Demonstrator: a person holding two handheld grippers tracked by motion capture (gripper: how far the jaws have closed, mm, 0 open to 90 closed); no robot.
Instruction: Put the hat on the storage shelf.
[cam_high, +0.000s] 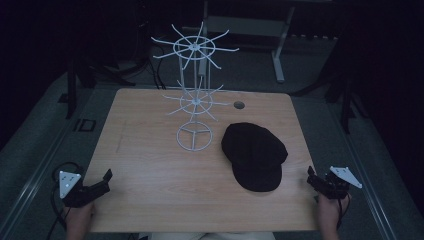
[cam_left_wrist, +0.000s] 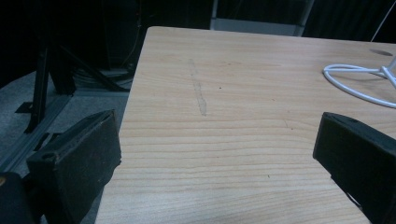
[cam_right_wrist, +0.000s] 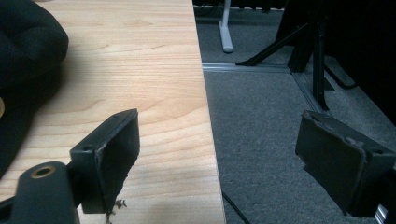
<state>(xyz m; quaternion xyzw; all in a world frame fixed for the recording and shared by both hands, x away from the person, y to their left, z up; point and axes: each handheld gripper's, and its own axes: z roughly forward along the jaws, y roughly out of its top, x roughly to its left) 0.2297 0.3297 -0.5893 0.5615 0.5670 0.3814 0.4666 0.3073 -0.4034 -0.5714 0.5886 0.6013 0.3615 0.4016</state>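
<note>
I held one claw in each hand at the near corners of the bench (cam_high: 150, 165), both released and grasping nothing. My left claw (cam_high: 102, 181) rested at the near left corner, its jaws spread wide with bare wood between them in the left gripper view. My right claw (cam_high: 314, 180) sat at the near right edge, jaws just as wide; in the right gripper view one jaw stood over the wood and the other hung out over the grey carpet (cam_right_wrist: 261, 121), so it straddled the bench's edge.

The black cap (cam_high: 255, 155) lay flat on the right half of the bench, brim toward me, near my right claw but apart from it. Its dark crown filled the left corner of the right gripper view (cam_right_wrist: 23, 46). Just to the left of the cap stood the white wire rack (cam_high: 195, 100), its round base on the wood and two tiers of spokes above it, the upper one farther from me.

I judged that the cap was meant for one of those spokes, which is why it lay so close to the rack. With both claws apart and wide, I reckoned nothing had been started yet, and the right claw was the better placed for the cap.
</note>
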